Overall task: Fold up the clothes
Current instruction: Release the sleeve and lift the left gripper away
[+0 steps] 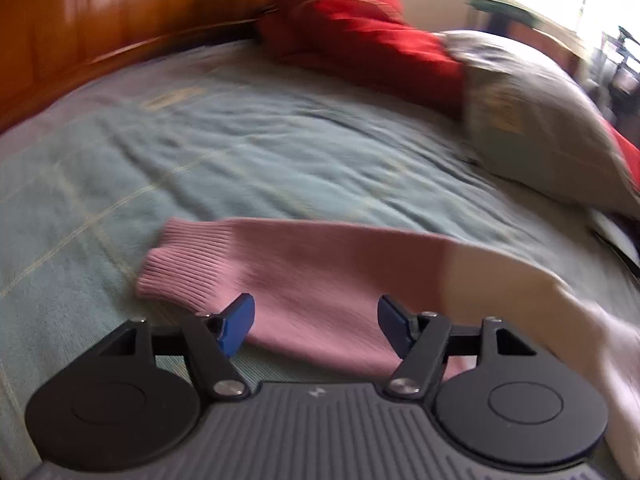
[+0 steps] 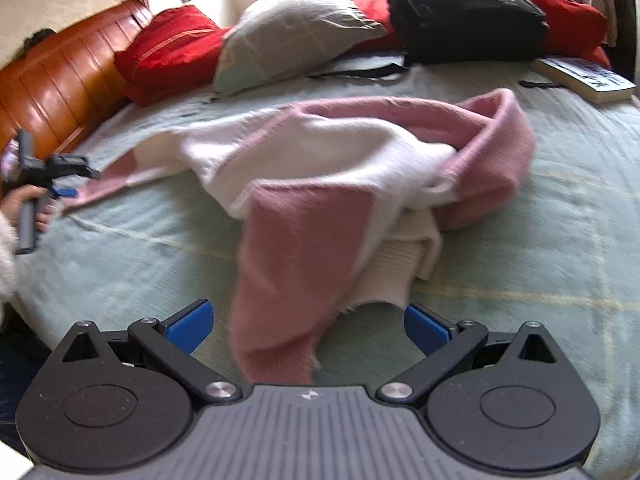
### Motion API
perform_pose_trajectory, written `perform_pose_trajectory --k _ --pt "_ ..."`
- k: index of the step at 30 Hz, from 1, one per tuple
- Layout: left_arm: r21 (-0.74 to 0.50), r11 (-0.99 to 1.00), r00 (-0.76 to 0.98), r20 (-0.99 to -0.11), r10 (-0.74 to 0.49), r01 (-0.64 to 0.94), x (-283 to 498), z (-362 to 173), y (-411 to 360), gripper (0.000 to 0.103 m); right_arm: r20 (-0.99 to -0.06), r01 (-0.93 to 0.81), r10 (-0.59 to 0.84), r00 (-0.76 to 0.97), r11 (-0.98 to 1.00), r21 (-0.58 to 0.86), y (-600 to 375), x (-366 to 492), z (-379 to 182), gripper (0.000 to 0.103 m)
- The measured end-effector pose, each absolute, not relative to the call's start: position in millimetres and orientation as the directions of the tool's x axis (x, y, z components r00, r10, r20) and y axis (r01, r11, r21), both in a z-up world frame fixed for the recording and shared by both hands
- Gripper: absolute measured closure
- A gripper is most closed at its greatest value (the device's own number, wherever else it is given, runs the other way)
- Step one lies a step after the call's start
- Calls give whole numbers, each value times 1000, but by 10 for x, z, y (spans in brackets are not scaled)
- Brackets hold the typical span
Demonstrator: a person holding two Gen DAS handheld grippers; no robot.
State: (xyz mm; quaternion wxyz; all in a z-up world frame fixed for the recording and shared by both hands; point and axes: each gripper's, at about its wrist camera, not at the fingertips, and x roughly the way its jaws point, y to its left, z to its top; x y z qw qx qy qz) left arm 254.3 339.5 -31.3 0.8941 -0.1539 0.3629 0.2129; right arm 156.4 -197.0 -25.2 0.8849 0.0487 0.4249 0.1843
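Note:
A pink and white knit sweater (image 2: 320, 168) lies crumpled on the pale green bedspread (image 2: 540, 240). One pink sleeve (image 1: 288, 280) stretches left, its ribbed cuff flat on the bed. My left gripper (image 1: 316, 320) is open just above that sleeve near the cuff; it also shows at the far left of the right wrist view (image 2: 68, 184). My right gripper (image 2: 308, 328) is open over the sweater's near pink corner, which lies between the blue fingers (image 2: 188, 326).
A wooden headboard (image 2: 52, 76) runs along the left. Red cushions (image 2: 168, 52), a grey pillow (image 2: 288, 28), a black bag (image 2: 460, 8) and a book (image 2: 588, 76) lie along the far side of the bed.

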Motion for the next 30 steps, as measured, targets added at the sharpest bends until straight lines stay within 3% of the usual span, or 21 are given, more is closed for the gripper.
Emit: perform_pose_trajectory --k 2,10,13,21,27,30 --pt "-117 909 677 -707 207 -399 2451 -251 3068 22 -745 -275 334 577 939 207 -2027 1521 -290 0" --pt "-28 995 664 -743 -82 92 1854 -190 1265 16 -799 -190 169 577 979 70 -2362 1432 -628 0" --pt "9 979 666 -734 -132 204 1566 -220 696 11 -806 -181 156 570 982 62 -2441 1398 -777 0" --pt "129 958 705 -703 -93 255 1017 -230 -184 8 -786 -200 185 590 976 80 -2510 1379 -901 0" --pt "39 973 776 -611 -158 229 811 -147 -287 1 -703 -243 195 684 970 33 -2487 1205 -994 0" --pt "95 965 775 -618 -136 244 743 -183 -392 1 -674 -260 216 706 965 36 -2537 1111 -1011 0"
